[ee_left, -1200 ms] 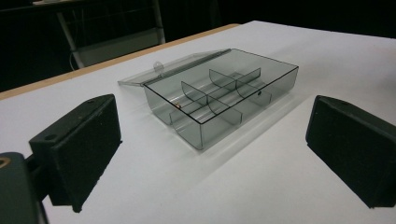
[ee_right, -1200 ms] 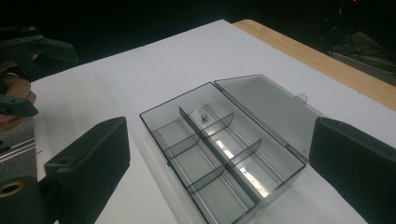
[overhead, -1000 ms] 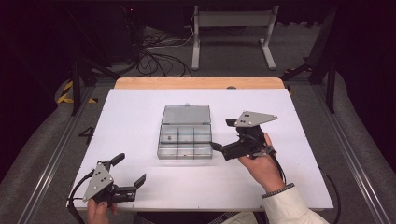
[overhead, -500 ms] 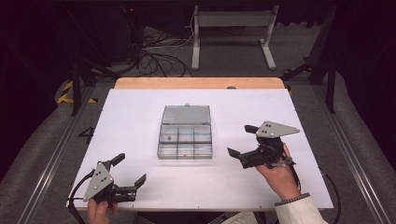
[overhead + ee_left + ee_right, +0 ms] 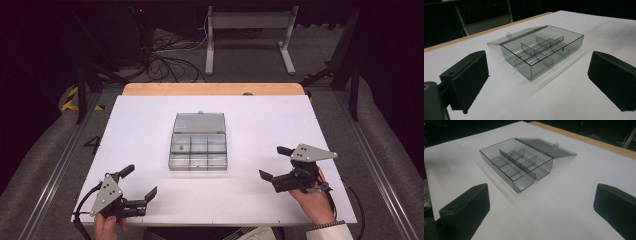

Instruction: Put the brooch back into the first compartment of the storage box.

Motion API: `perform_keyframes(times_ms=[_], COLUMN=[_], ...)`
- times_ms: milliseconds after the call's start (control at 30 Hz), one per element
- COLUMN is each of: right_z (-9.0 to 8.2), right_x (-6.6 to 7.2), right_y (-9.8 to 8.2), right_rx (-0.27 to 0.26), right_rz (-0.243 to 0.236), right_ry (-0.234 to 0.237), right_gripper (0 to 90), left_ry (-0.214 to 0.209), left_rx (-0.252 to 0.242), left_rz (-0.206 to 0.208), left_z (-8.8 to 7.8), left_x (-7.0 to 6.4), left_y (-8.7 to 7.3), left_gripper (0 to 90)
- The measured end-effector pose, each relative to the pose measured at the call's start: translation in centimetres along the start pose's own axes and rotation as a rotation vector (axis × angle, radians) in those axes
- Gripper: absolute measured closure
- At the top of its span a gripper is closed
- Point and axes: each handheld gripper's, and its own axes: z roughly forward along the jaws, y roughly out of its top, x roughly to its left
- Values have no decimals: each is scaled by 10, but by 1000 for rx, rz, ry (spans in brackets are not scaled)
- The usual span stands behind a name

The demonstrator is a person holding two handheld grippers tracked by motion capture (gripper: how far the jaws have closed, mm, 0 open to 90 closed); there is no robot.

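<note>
Nearest the person, the left gripper (image 5: pixel 137 194) hovers low at the front-left corner of the white table (image 5: pixel 260 125), jaws spread wide and holding nothing. Over on the front right, the right gripper (image 5: pixel 276 164) sits in the hand (image 5: pixel 312 200), jaws just as wide, empty too. Both point inward at the clear compartment box (image 5: pixel 198 148) in the middle of the table, well apart from either gripper. Its lid (image 5: pixel 199 122) lies flat open behind it, and one small brownish item (image 5: pixel 180 148) rests in a back-left compartment; what it is, too small to tell. My read: this is a pause between steps, with the box open and nothing in hand. The next move calls for one gripper to travel in, whether for the lid's tab or the item. Nothing blocks either path. Beyond the table's wooden edge (image 5: pixel 215 89), cables (image 5: pixel 170 60) and a metal stand (image 5: pixel 250 30) sit on the floor, well out of play.
</note>
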Motion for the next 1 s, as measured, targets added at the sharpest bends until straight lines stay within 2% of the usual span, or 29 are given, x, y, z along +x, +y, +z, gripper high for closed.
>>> perform_keyframes(times_ms=[300,467,633,800,867,900,1000], right_z=[-7,-8,-8,-6,-5,-5,-6], right_x=[-3,-3,-3,-6,-8,-8,-9], right_y=[-24,-36,-47,-58,-58,-58,-58], right_rx=[32,22,24,31,60,71,71], right_rz=[7,23,18,44,49,54,69], right_ry=[0,8,4,29,15,8,-1], right_gripper=[14,11,7,2,2,2,2], left_ry=[1,2,7,6,13,10,10], left_rx=[-1,-1,-3,-1,2,5,10], left_rz=[-1,0,1,9,21,14,18], left_z=[0,1,1,1,1,2,3], left_x=[0,0,0,1,1,1,1], left_y=[0,0,-1,-1,-1,-1,-1], left_gripper=[39,39,39,47,52,54,54])
